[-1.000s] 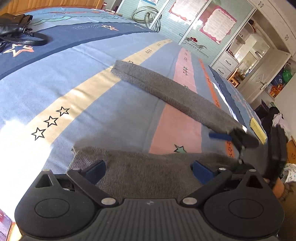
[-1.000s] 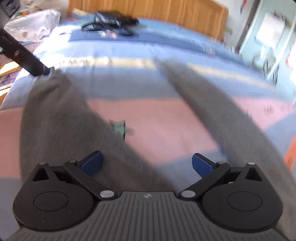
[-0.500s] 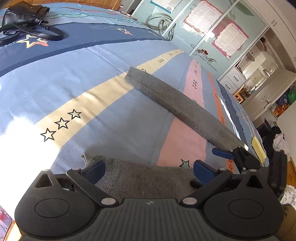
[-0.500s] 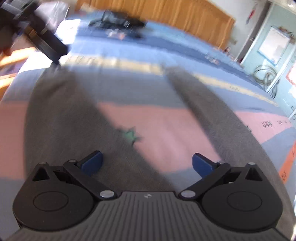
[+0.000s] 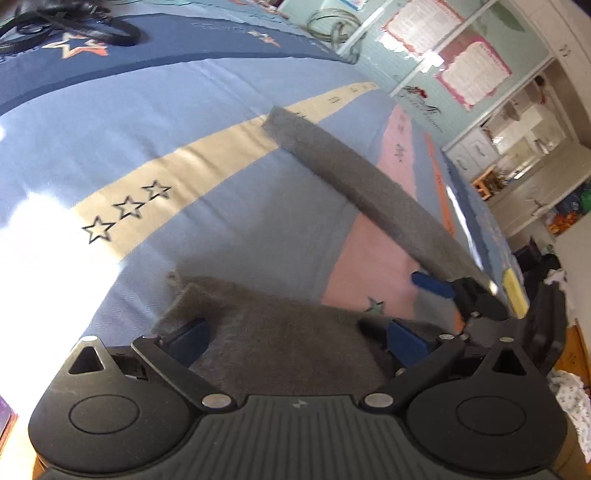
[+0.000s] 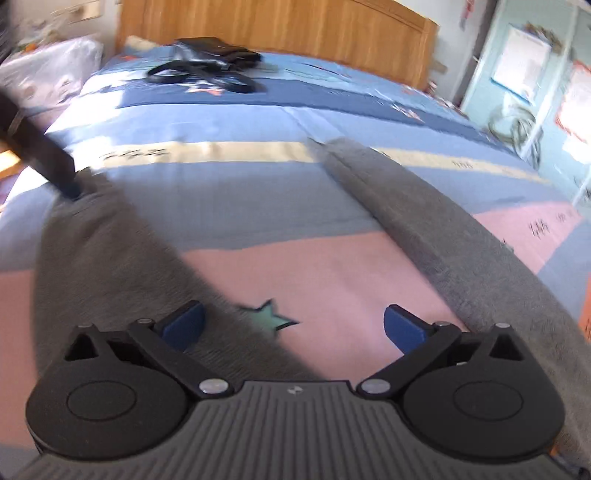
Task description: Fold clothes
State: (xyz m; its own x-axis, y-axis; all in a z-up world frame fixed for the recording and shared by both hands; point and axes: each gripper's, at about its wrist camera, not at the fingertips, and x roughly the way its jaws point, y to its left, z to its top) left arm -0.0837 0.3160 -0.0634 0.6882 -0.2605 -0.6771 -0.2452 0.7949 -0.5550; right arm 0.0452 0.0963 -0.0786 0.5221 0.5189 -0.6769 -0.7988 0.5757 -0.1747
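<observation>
Grey trousers lie flat on the bed with their two legs spread apart. In the left wrist view the near leg (image 5: 280, 332) runs under my left gripper (image 5: 295, 338), which is open with the cuff end between its blue pads. The far leg (image 5: 369, 195) stretches away to the right. My right gripper (image 6: 293, 326) is open and hangs low over the pink stripe between the two legs, the left leg (image 6: 110, 251) and the right leg (image 6: 461, 236). Its left pad (image 6: 184, 325) is over the edge of the left leg. The left gripper's finger (image 6: 48, 158) reaches the cuff at far left.
The bedspread (image 5: 221, 110) has blue, cream and pink stripes with stars. A black bag with straps (image 6: 210, 59) lies near the wooden headboard (image 6: 295, 29). Cupboards and a doorway (image 5: 517, 140) stand beyond the bed's right side. A plastic-wrapped bundle (image 6: 48, 70) sits at far left.
The left gripper has shifted so the cuff end of the near leg sits further between its pads. The right gripper's view has tilted up towards the headboard. Both stayed open.
</observation>
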